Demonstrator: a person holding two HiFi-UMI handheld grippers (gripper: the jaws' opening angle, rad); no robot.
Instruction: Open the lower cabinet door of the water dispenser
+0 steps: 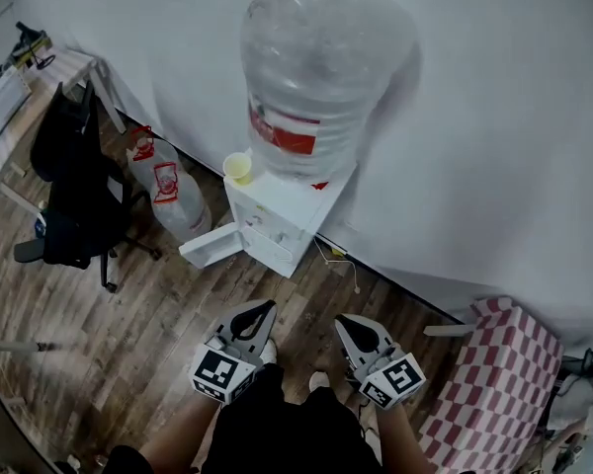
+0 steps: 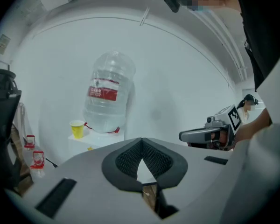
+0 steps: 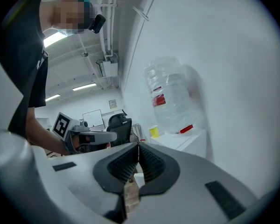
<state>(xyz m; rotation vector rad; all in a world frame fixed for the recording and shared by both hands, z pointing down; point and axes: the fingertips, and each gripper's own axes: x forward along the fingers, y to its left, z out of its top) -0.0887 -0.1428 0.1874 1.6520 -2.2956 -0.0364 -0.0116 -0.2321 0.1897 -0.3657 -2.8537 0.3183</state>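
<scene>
A white water dispenser (image 1: 282, 210) stands against the wall under a big clear bottle (image 1: 311, 77) with a red label. Its lower cabinet door (image 1: 213, 244) hangs swung open to the left. A yellow cup (image 1: 238, 168) sits on its top. My left gripper (image 1: 261, 313) and right gripper (image 1: 348, 326) are both shut and empty, held side by side well in front of the dispenser, apart from it. In the left gripper view the bottle (image 2: 108, 97) and cup (image 2: 77, 129) lie beyond my shut tips (image 2: 141, 141); the right gripper view shows the bottle (image 3: 171, 97) past its tips (image 3: 138, 147).
Spare water bottles (image 1: 165, 186) stand on the wooden floor left of the dispenser. A black office chair (image 1: 74, 186) and a white desk (image 1: 25, 92) are further left. A red checked cloth (image 1: 489, 383) lies at the lower right. A cable (image 1: 338, 257) trails along the wall base.
</scene>
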